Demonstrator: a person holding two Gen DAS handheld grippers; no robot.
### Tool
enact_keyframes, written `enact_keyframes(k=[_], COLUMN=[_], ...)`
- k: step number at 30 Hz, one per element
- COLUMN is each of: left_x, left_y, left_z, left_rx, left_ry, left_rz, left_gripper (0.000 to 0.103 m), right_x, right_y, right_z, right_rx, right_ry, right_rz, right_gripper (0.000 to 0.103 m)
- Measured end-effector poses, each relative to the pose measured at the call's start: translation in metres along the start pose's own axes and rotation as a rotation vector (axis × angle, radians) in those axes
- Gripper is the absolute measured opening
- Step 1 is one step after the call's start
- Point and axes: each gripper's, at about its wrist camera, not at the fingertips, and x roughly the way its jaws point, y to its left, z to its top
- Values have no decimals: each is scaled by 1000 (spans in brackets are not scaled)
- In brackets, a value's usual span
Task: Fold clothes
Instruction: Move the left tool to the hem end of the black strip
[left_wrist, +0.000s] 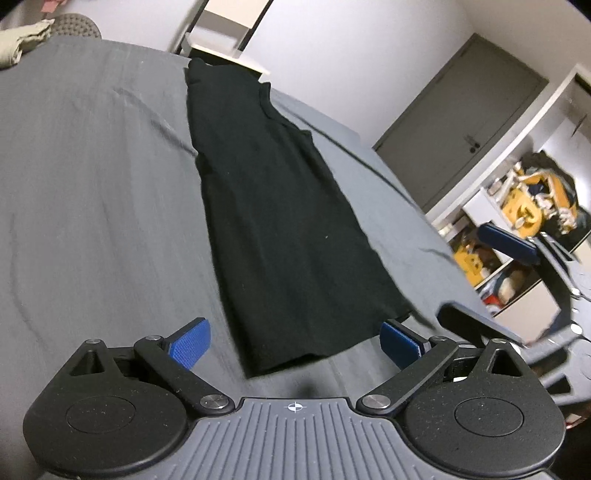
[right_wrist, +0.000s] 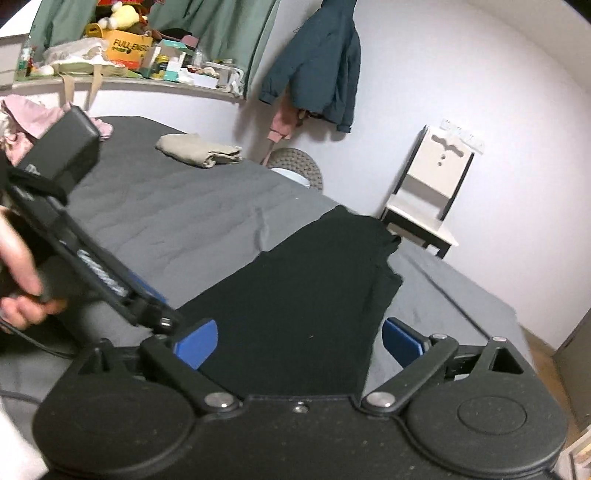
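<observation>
- Left gripper (left_wrist: 295, 341) spread wide, empty, over the near end of the black garment (left_wrist: 273, 206)
- Right gripper (right_wrist: 299, 341) also wide, empty, above that cloth
- Garment lies lengthwise on the grey bed (left_wrist: 92, 184), near its right edge
- Folded beige cloth (right_wrist: 199, 150) by the far edge

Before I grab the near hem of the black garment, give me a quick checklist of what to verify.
1. Left gripper open: ok, blue pads spread wide.
2. Right gripper open: ok, blue pads apart, nothing held.
3. Long black garment lying flat on the grey bed sheet: ok, already narrowed to a long strip.
4. Near hem within reach of both grippers: ok, it lies just ahead of each pair of fingers.
5. Far end smooth: not ok, the fabric is bunched there.
6. Fold path free: ok, the folded beige cloth lies well off to the side.
</observation>
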Motion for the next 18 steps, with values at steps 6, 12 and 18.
enact_keyframes(k=[6, 12, 18], left_x=[7, 10, 8], left_y=[-6, -5, -1], left_z=[2, 4, 5], left_rx=[-17, -52, -75], left_ry=[11, 6, 2], left_rz=[8, 16, 36], left_gripper=[99, 88, 71], right_x=[1, -4, -4], right_y=[2, 0, 11], right_z=[0, -2, -7], right_rx=[8, 8, -113], right_ry=[-3, -19, 1], right_rz=[43, 28, -46], right_gripper=[103, 103, 103])
